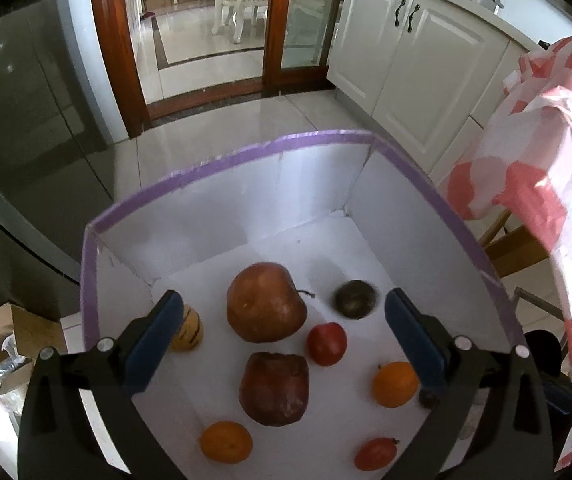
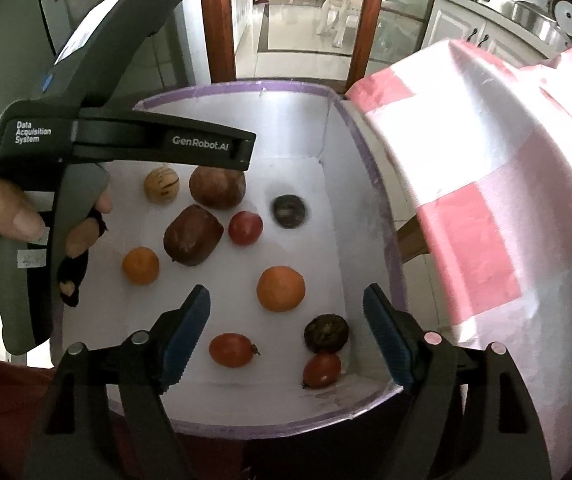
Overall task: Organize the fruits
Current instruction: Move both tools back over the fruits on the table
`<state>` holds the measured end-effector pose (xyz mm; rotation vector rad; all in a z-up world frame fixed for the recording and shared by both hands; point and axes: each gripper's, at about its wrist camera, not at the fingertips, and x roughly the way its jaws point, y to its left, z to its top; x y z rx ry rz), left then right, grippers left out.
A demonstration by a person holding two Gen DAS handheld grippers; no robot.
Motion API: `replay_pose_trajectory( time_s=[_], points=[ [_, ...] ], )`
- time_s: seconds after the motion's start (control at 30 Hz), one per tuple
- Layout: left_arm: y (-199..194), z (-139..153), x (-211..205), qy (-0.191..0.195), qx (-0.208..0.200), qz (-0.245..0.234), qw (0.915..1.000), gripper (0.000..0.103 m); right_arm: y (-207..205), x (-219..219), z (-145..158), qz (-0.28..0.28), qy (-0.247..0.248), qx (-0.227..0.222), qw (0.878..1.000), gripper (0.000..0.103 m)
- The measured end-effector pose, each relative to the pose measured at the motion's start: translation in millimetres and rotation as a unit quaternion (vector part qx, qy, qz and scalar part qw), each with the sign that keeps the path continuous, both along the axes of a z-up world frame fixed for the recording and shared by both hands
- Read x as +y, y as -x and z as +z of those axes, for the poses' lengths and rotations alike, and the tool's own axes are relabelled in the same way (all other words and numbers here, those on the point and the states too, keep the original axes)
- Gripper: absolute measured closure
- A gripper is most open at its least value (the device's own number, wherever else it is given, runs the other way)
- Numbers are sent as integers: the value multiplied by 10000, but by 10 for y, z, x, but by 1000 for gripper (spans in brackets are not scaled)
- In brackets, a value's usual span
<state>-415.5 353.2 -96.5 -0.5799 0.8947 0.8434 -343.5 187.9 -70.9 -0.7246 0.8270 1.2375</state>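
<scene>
A white box with a purple rim [image 1: 221,156] [image 2: 370,168] holds several fruits. In the left wrist view I see two big brown-red fruits [image 1: 265,308] [image 1: 275,388], a red one [image 1: 326,344], two oranges [image 1: 396,384] [image 1: 225,442], a dark round fruit [image 1: 356,298], a striped yellow one [image 1: 189,330] and a small red one [image 1: 376,454]. My left gripper [image 1: 281,336] is open and empty above the box; its body [image 2: 125,140] shows in the right wrist view. My right gripper [image 2: 286,332] is open and empty over the near end, above an orange [image 2: 280,289], a red fruit [image 2: 230,349], a dark fruit [image 2: 326,333] and another red one [image 2: 322,369].
A chair draped with a pink-and-white checked cloth [image 1: 534,168] [image 2: 486,200] stands right of the box. White cabinets [image 1: 406,60] are behind it. A wooden-framed glass door [image 1: 277,20] is beyond. Cardboard boxes [image 1: 5,344] sit on the floor at left.
</scene>
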Motion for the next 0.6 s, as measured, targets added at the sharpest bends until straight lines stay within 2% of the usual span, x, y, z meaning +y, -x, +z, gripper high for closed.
replay_pose_trajectory(
  time_s=[0.17,0.33,0.43,0.53,0.6],
  points=[
    [-119,322,-45,-527,-34,-116,9985,2,-101,-146,281,-196,-493,66,9986,26],
    [-333,762,-231,-1309,-183,-429,9903,2,-269,-383,683,-549,-1205,135,9911,23],
    [-502,1053,-403,-1754,-289,-695,9816,2,-407,-582,932,-810,-1655,160,9828,22],
    [-690,1320,-547,-1942,-549,-937,9749,2,-589,-824,1158,-1131,-2086,240,9711,21],
    [-825,1487,-675,-1931,-800,-1123,9714,2,-752,-1024,1304,-1451,-2381,304,9599,20]
  ],
)
